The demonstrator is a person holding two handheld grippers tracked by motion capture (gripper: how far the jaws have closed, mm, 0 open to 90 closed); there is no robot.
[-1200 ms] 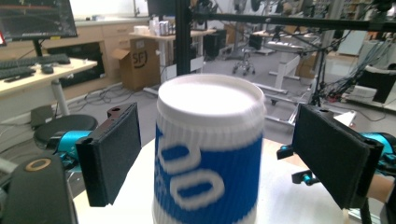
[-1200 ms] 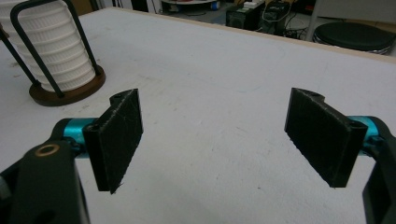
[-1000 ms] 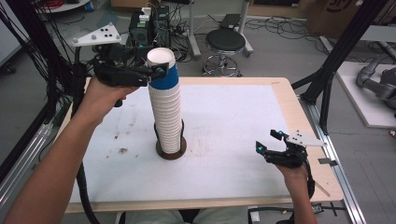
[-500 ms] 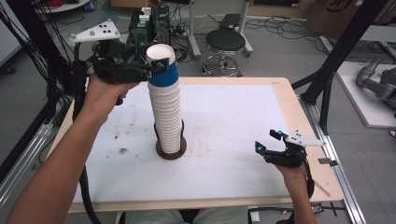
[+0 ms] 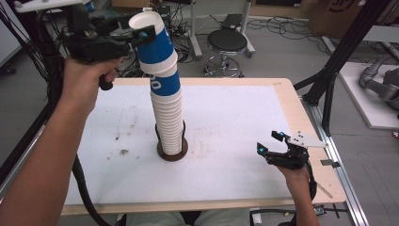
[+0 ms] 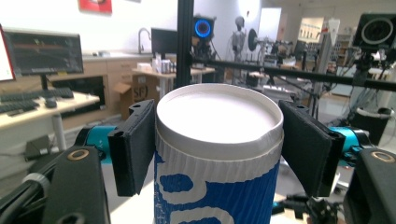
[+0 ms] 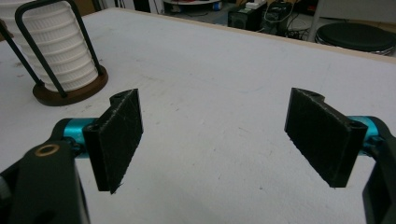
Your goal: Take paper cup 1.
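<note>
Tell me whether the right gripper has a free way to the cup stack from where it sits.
Probably yes: bare table lies between the open right gripper and the cup stack, nothing blocking.

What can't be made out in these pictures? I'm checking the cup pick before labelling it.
- How many cups are in the stack: the high view shows the ribs too small to count.
- Whether the top cup is fully free of the next one: its lower end is cut off by the bottom edge of the left gripper view.
- The print on the top cup: likewise cut off.
- The wooden base: largely hidden by the stack.
</note>
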